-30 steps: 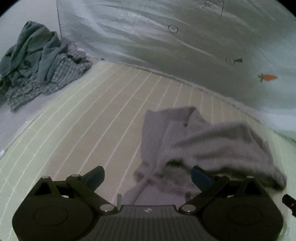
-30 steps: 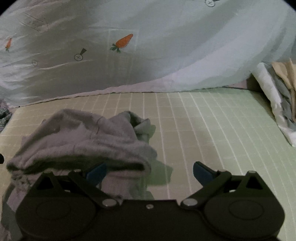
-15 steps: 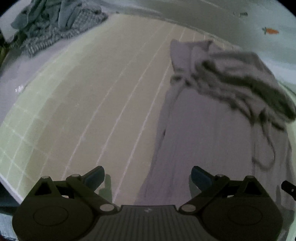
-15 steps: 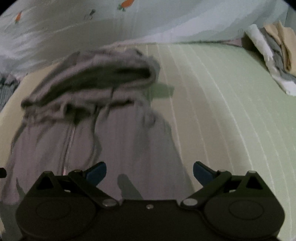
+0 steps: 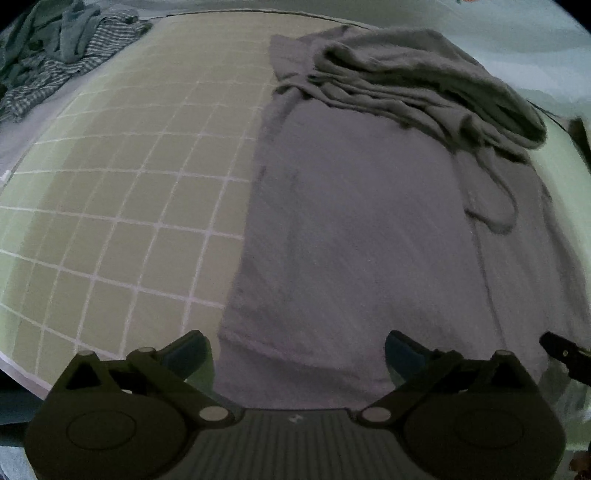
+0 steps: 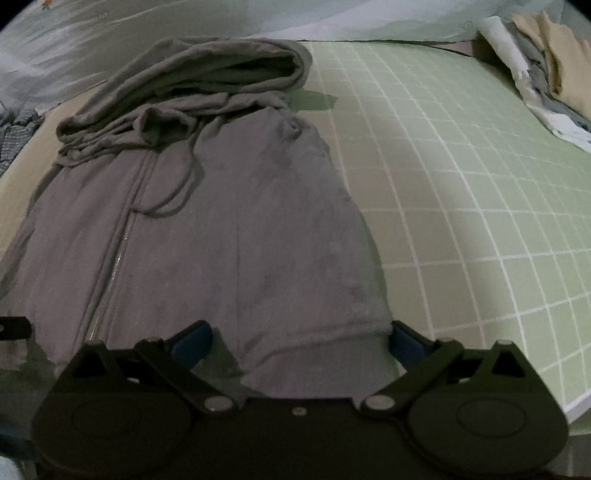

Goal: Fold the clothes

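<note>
A grey zip-up hoodie (image 5: 351, 221) (image 6: 221, 240) lies flat, front side up, on the green gridded mat (image 5: 129, 184) (image 6: 461, 184). Its hood and sleeves are bunched at the far end, and a drawstring loops over the chest. My left gripper (image 5: 295, 352) stands open over the hem's left corner. At the hem's right corner my right gripper (image 6: 301, 341) is open too, with the bottom hem lying between its blue fingers. The edge of the right gripper (image 5: 565, 356) shows at the right of the left wrist view.
A heap of teal and checked clothes (image 5: 55, 62) sits at the far left. A stack of folded white, grey and tan items (image 6: 546, 74) lies at the far right. A pale carrot-print sheet (image 6: 147, 22) runs behind the mat. The mat's near edge (image 6: 576, 410) is close.
Both grippers drew back toward the near edge and tilted down. The hoodie, crumpled a second ago, now lies spread flat with its hem at the grippers.
</note>
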Demonstrator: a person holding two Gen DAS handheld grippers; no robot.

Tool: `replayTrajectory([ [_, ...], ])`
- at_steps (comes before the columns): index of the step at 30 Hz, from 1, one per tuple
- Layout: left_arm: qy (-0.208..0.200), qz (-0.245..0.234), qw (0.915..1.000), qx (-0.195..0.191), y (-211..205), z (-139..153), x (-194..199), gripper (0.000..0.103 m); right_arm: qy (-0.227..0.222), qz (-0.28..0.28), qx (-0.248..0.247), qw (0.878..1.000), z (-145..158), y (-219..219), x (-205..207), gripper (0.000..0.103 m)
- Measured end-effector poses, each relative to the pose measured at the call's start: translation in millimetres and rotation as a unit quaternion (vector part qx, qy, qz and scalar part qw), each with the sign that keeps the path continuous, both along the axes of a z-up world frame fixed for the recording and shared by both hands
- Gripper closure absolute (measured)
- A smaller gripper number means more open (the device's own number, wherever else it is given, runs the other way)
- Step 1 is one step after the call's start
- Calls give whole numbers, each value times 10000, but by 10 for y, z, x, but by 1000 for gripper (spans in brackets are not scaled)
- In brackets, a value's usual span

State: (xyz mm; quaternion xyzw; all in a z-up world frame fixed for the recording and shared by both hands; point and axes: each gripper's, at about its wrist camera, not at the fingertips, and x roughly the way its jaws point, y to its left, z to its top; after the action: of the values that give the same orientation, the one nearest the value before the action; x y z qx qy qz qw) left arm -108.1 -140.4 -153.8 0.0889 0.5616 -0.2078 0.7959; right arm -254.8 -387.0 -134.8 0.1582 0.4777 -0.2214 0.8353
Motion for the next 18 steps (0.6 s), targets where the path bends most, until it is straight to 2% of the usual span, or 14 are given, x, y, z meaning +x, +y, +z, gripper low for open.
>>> replayTrajectory([
  [6, 50, -358, 9993, 105, -77, -19, -175, 3, 35, -79, 66, 9999, 7, 32, -107, 0],
  [8, 23, -446, 9989, 143, -118, -4, -180, 12, 93, -35, 142, 9999, 26, 24, -79, 5],
  [9, 0, -480, 9988, 125, -130, 19, -172, 24, 110, 6, 176, 9998, 42, 18, -57, 9],
  [10, 8, -491, 9988, 54, -134, 45, -158, 46, 96, 117, 168, 9997, 72, 22, -32, 26],
  [11, 123, -469, 9987, -133, -129, 70, -130, 60, 33, 265, 253, 9993, 103, 18, -8, 48],
  [12, 384, -411, 9974, -446, -119, 82, -78, 83, -39, 416, 363, 9985, 134, 10, 16, 62],
  [13, 514, -364, 9959, -653, -125, 112, -24, 84, -114, 498, 610, 9968, 148, -17, 39, 81],
  [16, 555, -257, 9925, -1058, -165, 274, 132, 85, -276, 316, 1099, 9931, 165, -151, 124, 84],
  [18, 440, -144, 9884, -1448, -173, 444, 251, 85, -536, 142, 1365, 9891, 230, -261, 167, 84],
])
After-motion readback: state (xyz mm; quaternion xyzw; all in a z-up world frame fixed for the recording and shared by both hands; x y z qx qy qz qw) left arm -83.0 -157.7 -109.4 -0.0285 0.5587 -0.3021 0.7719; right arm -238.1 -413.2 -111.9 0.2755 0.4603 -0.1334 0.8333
